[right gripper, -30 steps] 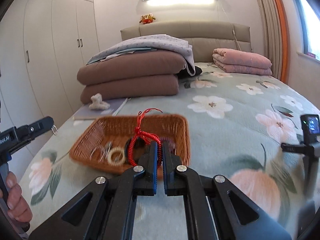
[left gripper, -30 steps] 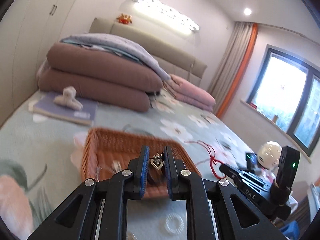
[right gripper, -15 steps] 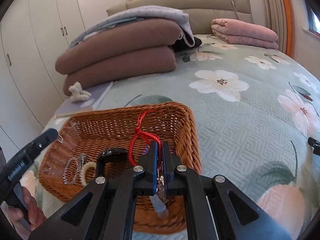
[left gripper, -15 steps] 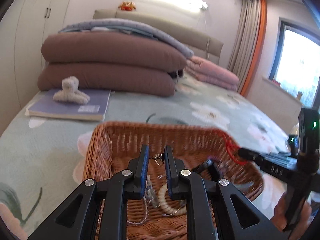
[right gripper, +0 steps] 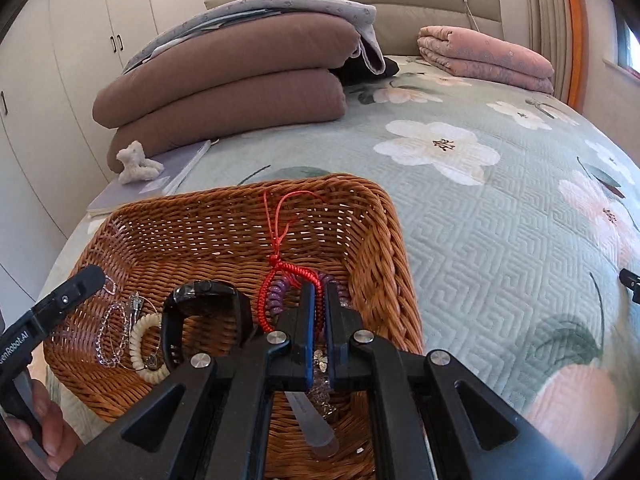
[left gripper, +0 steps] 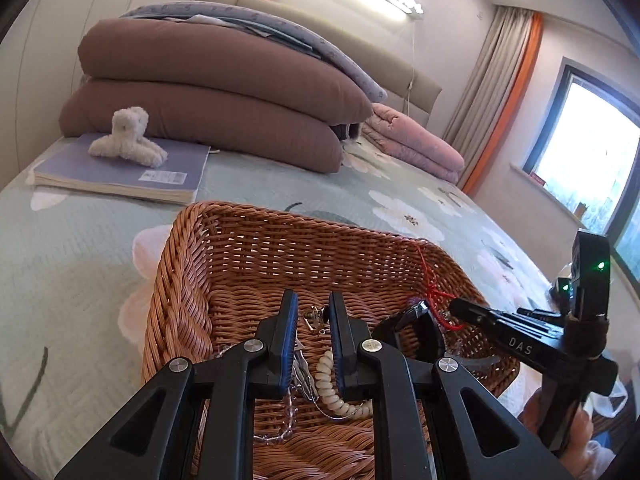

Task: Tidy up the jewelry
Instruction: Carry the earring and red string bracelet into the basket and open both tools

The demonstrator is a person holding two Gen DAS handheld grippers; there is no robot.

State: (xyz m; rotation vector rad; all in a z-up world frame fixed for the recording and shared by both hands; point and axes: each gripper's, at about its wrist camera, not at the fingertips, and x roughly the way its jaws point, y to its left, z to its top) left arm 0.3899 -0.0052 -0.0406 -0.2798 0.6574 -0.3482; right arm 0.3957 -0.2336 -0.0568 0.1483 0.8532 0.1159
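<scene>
The left gripper (left gripper: 313,312), low centre of the left wrist view, has its jaws slightly apart with a small metal earring (left gripper: 315,315) caught between the blue pads (left gripper: 289,320); contact looks light, on the pad tips only. By judgement the earring is very light, stiff and slippery, liable to drop or twist if the pinch slackens. It hangs over the floor of the wicker basket (left gripper: 188,280), above a cream coil band (left gripper: 332,380) and a thin silver chain (left gripper: 286,412) lying in the lower centre. The right gripper (right gripper: 318,300), lower centre of the right wrist view, is closed on a red cord bracelet (right gripper: 276,276), with only a narrow gap showing between its jaws; the cord loops upward against the basket's far wall. By judgement the cord is soft, light and limp, and best held at its woven knot. A purple coil band (right gripper: 276,298) sits touching it at the jaw tips. A black watch (right gripper: 208,300) lies to the left, and a metal nail file (right gripper: 312,420) below the jaws, all inside the basket.
</scene>
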